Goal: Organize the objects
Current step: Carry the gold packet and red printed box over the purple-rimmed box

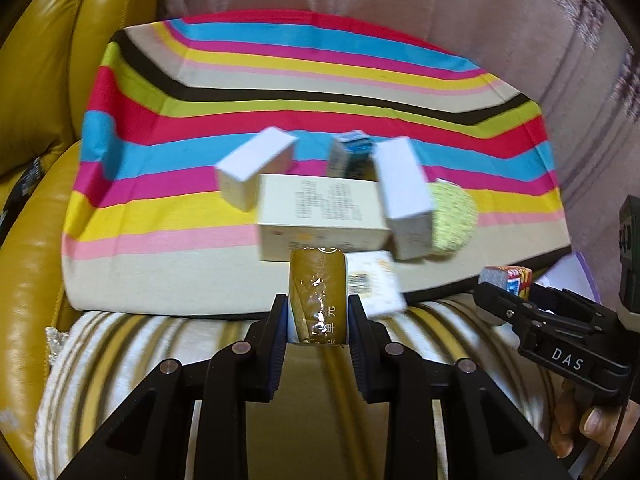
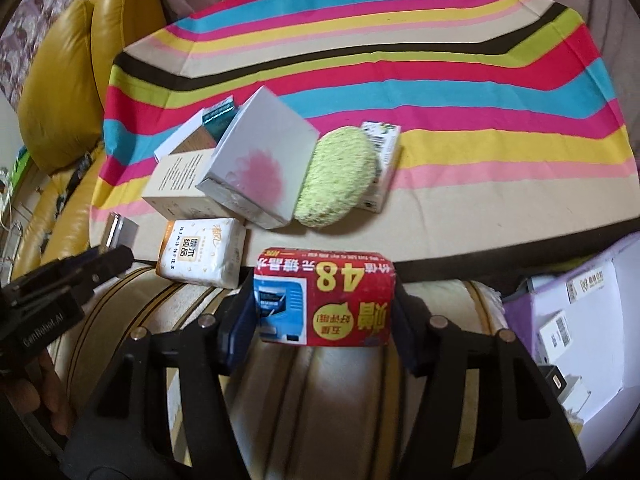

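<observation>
My left gripper (image 1: 318,312) is shut on an olive-brown wrapped pack (image 1: 318,296) held above the striped cushion edge. My right gripper (image 2: 324,300) is shut on a red box marked 48 (image 2: 324,296); the same box shows at the right of the left wrist view (image 1: 508,278). On the rainbow-striped cloth (image 2: 440,92) lies a pile: a beige long box (image 1: 320,216), white boxes (image 1: 404,196), a grey box with a pink flower (image 2: 260,160), a green sponge (image 2: 340,176), a tissue pack (image 2: 200,252).
A yellow leather sofa (image 2: 60,80) stands at the left. A purple-lined open box (image 2: 580,320) with small cartons stands at the right. A cream striped cushion (image 1: 160,352) lies under both grippers.
</observation>
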A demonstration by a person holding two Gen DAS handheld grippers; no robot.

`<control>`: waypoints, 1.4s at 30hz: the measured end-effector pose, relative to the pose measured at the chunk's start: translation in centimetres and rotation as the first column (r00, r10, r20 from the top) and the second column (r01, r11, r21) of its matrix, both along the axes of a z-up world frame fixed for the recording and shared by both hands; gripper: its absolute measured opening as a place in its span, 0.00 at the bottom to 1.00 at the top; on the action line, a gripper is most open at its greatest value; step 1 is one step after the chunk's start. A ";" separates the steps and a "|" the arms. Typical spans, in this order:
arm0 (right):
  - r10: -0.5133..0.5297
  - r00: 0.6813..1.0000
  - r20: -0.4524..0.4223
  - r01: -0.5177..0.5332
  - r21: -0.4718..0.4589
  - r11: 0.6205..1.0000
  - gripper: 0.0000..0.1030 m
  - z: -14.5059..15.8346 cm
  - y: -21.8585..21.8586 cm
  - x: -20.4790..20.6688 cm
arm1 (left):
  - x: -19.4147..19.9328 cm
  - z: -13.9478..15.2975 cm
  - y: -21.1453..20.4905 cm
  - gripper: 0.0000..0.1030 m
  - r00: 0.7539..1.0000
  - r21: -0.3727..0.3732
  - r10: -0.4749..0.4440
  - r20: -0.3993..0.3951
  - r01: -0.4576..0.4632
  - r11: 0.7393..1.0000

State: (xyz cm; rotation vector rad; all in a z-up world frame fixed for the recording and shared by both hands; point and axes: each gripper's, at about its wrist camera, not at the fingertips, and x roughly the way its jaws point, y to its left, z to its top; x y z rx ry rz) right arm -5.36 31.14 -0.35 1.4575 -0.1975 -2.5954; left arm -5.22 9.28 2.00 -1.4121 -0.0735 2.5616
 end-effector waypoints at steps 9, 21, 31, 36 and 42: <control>-0.080 0.997 -0.022 0.078 -0.080 0.994 0.60 1.6 4.5 3.2 | 1.9 0.7 7.2 0.29 0.989 -0.015 -0.146 -0.003 0.146 0.989; -0.229 0.973 -0.036 0.221 -0.147 0.964 0.60 2.4 12.7 7.3 | 3.8 1.0 16.3 0.29 0.940 -0.030 -0.341 0.022 0.341 0.940; -0.403 0.915 -0.024 0.398 -0.103 0.911 0.61 1.5 20.6 10.9 | 5.9 0.7 23.4 0.29 0.859 -0.006 -0.511 0.038 0.512 0.859; -0.462 0.887 -0.020 0.460 -0.067 0.885 0.61 1.1 23.1 12.1 | 6.6 0.5 26.0 0.29 0.824 -0.003 -0.565 0.038 0.565 0.825; -0.525 0.851 -0.019 0.524 -0.050 0.850 0.61 1.2 25.3 13.0 | 6.9 0.5 27.1 0.35 0.807 0.045 -0.590 0.042 0.588 0.808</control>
